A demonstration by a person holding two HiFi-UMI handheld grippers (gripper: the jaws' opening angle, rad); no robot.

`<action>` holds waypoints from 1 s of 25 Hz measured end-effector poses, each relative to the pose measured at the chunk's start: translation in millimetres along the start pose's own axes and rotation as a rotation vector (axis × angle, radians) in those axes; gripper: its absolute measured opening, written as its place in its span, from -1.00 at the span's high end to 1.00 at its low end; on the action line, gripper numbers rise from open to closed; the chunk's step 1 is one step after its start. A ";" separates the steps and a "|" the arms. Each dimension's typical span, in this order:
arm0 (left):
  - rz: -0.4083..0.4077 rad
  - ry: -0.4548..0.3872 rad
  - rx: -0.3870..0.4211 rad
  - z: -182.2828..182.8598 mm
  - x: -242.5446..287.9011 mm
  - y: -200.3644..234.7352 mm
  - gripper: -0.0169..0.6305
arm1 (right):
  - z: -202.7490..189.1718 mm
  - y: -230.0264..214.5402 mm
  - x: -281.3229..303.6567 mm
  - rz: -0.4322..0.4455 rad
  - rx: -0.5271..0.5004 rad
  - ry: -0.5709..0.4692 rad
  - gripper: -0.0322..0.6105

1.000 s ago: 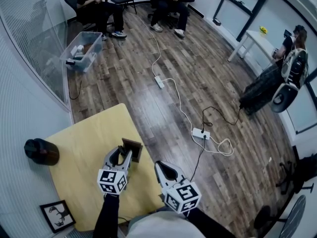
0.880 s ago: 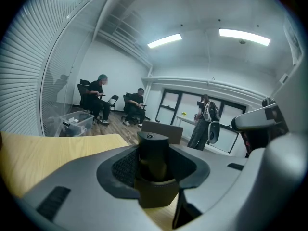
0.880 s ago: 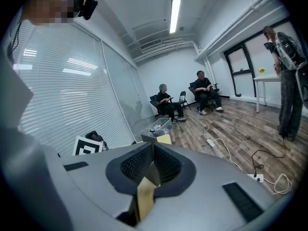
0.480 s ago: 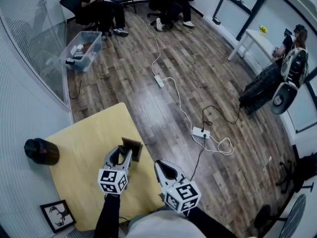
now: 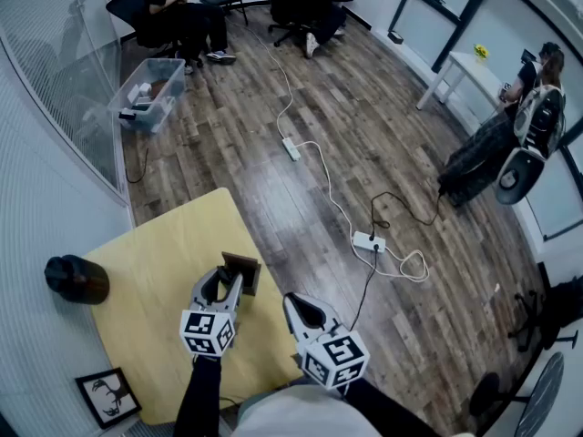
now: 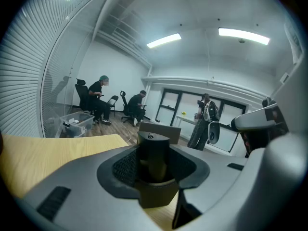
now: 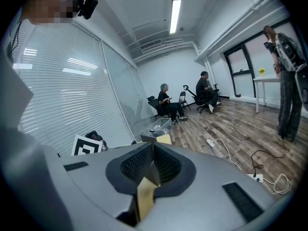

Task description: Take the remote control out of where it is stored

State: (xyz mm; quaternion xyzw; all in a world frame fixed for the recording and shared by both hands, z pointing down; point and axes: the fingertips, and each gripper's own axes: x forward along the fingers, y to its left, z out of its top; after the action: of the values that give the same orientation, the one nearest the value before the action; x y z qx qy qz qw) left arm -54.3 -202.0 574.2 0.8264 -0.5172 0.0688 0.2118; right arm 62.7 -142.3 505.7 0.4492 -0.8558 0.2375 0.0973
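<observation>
No change in the last second: left gripper [image 5: 223, 282] still pinches remote [image 6: 154, 153] beside box [image 5: 243, 270], right gripper [image 5: 295, 308] pressed together, so removal looks paused.

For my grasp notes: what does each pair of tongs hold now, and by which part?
The left tongs clamp a black remote control by its two opposite sides. The right tongs are shut on nothing.

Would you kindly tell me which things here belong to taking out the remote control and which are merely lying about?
For the job: remote control; brown holder; left gripper, closed on the remote.
Lying about: dark jar; framed picture; plastic bin; power strip; right gripper, shut and idle.
</observation>
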 end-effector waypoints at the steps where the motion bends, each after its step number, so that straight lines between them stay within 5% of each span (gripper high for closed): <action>1: -0.001 -0.002 -0.001 0.0 -0.5 0.4 0.39 | -0.5 0.5 0.2 0.000 -0.001 0.000 0.88; 25: -0.006 -0.037 -0.022 13.8 -9.0 -2.2 0.39 | 1.6 5.8 -2.5 0.005 -0.008 -0.004 0.88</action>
State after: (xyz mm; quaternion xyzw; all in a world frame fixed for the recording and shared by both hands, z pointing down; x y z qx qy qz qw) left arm -58.0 -199.5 558.2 0.8267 -0.5192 0.0471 0.2115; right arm 59.5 -138.5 501.6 0.4472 -0.8580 0.2332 0.0966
